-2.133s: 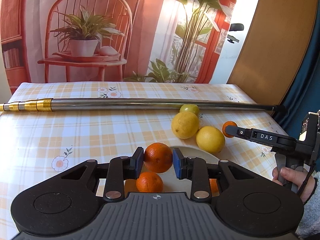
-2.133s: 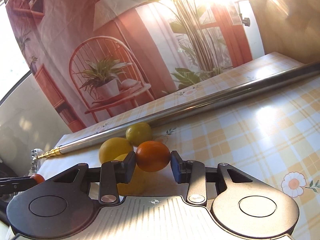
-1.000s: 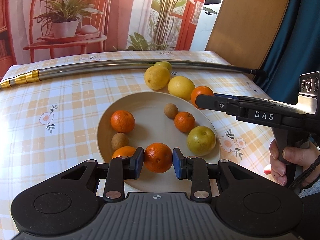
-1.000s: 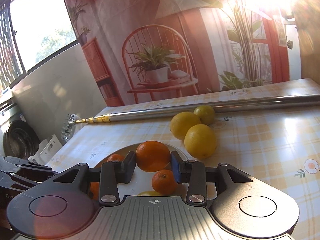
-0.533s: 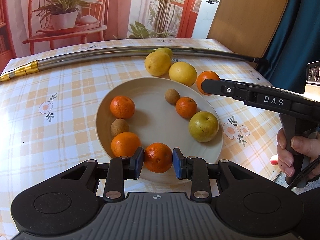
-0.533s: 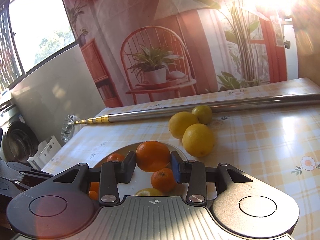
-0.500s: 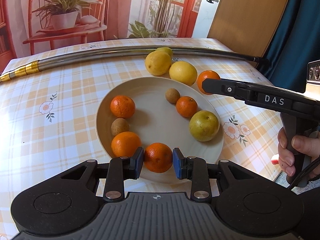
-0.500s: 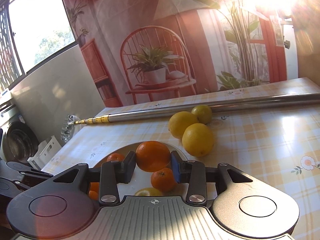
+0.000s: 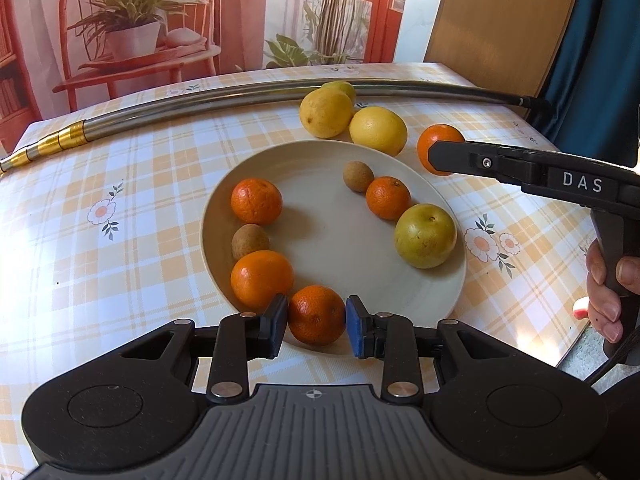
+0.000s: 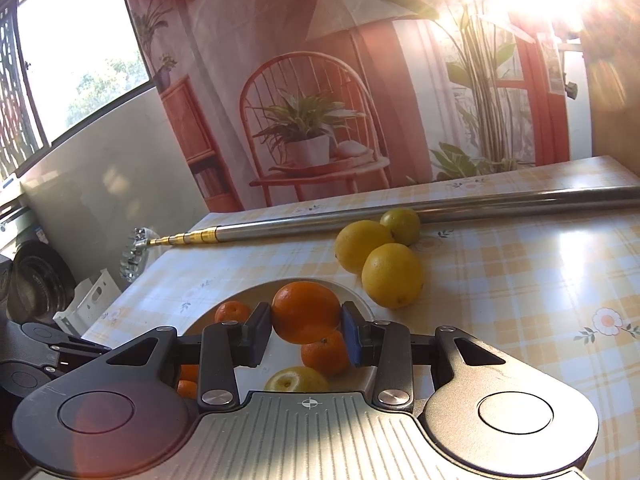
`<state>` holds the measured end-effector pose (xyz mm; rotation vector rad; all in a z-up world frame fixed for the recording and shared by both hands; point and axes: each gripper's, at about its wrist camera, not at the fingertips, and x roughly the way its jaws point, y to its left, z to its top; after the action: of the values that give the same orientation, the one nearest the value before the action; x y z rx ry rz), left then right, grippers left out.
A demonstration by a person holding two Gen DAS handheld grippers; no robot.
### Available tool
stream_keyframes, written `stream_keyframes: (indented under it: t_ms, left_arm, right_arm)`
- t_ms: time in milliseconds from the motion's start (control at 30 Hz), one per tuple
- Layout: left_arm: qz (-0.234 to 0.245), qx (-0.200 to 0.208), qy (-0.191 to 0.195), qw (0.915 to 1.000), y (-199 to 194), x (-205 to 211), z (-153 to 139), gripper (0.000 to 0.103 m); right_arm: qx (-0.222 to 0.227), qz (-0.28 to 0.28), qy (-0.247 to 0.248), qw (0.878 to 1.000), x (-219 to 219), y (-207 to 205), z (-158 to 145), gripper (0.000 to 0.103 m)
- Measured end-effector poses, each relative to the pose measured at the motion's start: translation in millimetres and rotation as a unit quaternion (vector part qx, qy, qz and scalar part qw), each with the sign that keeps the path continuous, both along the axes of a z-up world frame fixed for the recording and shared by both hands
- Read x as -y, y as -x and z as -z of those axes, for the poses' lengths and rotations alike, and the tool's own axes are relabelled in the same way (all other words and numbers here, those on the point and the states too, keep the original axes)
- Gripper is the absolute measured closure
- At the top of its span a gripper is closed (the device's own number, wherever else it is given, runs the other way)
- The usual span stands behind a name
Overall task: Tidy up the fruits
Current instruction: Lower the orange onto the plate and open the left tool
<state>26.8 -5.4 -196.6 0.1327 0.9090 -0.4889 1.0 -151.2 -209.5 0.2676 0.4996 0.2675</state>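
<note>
The only legible writing is "DAS", in white capitals on the black body of the right gripper (image 9: 440, 156), seen from the left wrist view.

A round, shallow, cream plate (image 9: 332, 240) sits on a table covered with a glossy yellow-and-white checked cloth (image 9: 140, 200) printed with small flowers. On the plate, fruit lies in a ring: an orange (image 9: 256, 201) at 10 o'clock, a small brown kiwi-like fruit (image 9: 250, 241) at 9, another orange (image 9: 261, 279) at 8, a second small brown fruit (image 9: 358, 176) at 1, a small mandarin (image 9: 388, 197) at 2, and a smooth yellow-green round fruit (image 9: 425, 236) at 3.

The left gripper (image 9: 317, 321) has its blue-padded jaws closed against a dimpled orange (image 9: 317, 320) at the plate's 6 o'clock rim; whether the fruit rests on the plate cannot be told.

The right gripper's jaws clamp a larger orange (image 10: 306, 312) held above the plate's 1 o'clock edge. A hand (image 9: 608, 280) grips its handle.

Off the plate at 12 o'clock, three yellow lemons (image 9: 378, 130) cluster together, the farthest touching a long, smooth metal pole (image 9: 200, 104) with gold telescoping sections that lies across the table.
</note>
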Motion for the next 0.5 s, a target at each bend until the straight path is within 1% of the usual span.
stream_keyframes:
  t_ms: [133,300,367,500]
  left_arm:
    - [-0.008,0.000,0.014,0.9999,3,-6,-2,0.069]
    - [-0.014,0.014,0.029,0.9994,11,-11,-9,0.067]
    - [-0.020,0.021,0.034,0.9990,14,-14,-12,0.063]
    - [-0.034,0.038,0.044,0.9977,21,-20,-20,0.061]
  right_arm:
    - [-0.002,0.000,0.006,1.000,-2,7,-2,0.068]
    - [-0.005,-0.003,0.019,1.000,-7,16,-6,0.068]
    - [-0.007,-0.006,0.024,1.000,-10,20,-8,0.068]
    - [-0.018,-0.016,0.035,0.999,-19,28,-8,0.068]
